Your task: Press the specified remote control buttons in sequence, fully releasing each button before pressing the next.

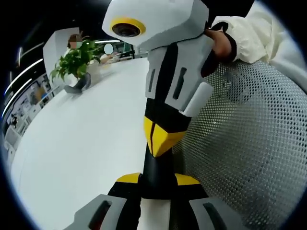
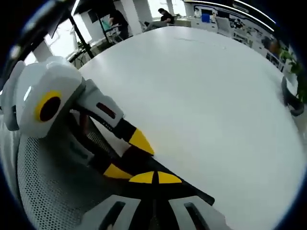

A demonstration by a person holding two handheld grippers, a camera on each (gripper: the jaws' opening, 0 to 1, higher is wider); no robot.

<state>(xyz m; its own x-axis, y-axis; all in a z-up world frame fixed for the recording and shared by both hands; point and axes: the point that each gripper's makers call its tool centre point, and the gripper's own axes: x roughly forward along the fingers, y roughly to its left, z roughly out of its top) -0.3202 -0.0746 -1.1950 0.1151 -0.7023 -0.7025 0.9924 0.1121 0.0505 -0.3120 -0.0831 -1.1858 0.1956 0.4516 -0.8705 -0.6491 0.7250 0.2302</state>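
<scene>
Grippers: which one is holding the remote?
The left gripper: its fingers sit either side of the black remote. The right gripper has its fingers together, tips down against the remote.

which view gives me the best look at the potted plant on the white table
The left gripper view: the potted plant sits whole at the far end of the white table, leaves and pot clear. In the right gripper view the plant is cut off at the picture's right edge.

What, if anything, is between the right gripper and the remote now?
Nothing visible. The right gripper, tips together, points straight at the black remote and seems to touch it already. The left gripper grips the remote from both sides, not across its face.
</scene>
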